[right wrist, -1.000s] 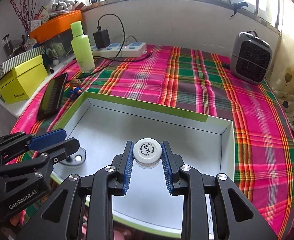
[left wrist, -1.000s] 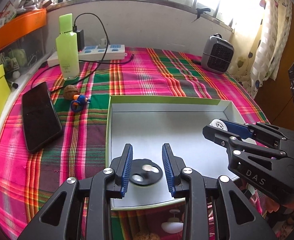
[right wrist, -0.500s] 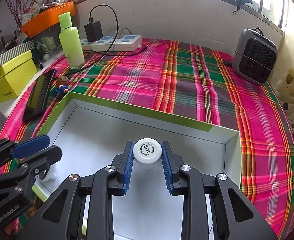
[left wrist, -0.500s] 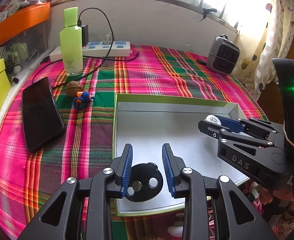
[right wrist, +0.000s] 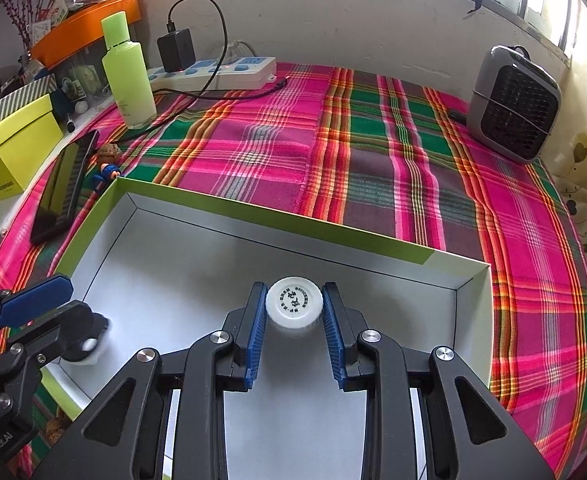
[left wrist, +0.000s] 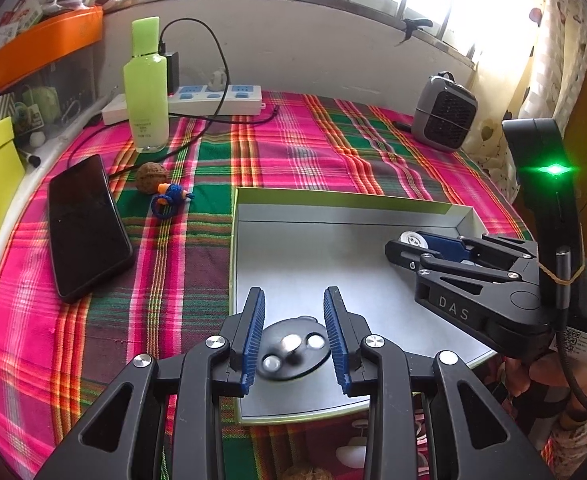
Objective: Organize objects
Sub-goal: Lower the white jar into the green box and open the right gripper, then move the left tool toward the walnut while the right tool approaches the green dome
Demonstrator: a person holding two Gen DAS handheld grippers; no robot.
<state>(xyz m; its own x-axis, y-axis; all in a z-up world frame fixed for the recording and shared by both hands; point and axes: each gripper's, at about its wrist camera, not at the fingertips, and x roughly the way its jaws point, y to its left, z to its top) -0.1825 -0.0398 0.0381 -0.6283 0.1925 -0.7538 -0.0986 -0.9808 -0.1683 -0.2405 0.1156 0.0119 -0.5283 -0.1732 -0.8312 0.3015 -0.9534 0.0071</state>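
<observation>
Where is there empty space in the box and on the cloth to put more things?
The box floor is bare between the white cap in the right gripper and the far wall. The plaid cloth is open between box, power strip and heater. It is crowded around the phone, walnut and green bottle.

Count of things on the plaid cloth and in the tray

One open box tray [right wrist: 373, 242] holds two items: one white-capped bottle [right wrist: 294, 305] and one black disc [left wrist: 293, 350] showing three shiny round studs. Outside it: one green bottle [left wrist: 146, 92], one black phone [left wrist: 87, 226], one walnut [left wrist: 151, 176], one small blue toy figure [left wrist: 169, 197], one white power strip [right wrist: 217, 74] with one black charger [right wrist: 176, 50] plugged in, one grey fan heater [right wrist: 513, 106], one yellow box [right wrist: 15, 150].
</observation>
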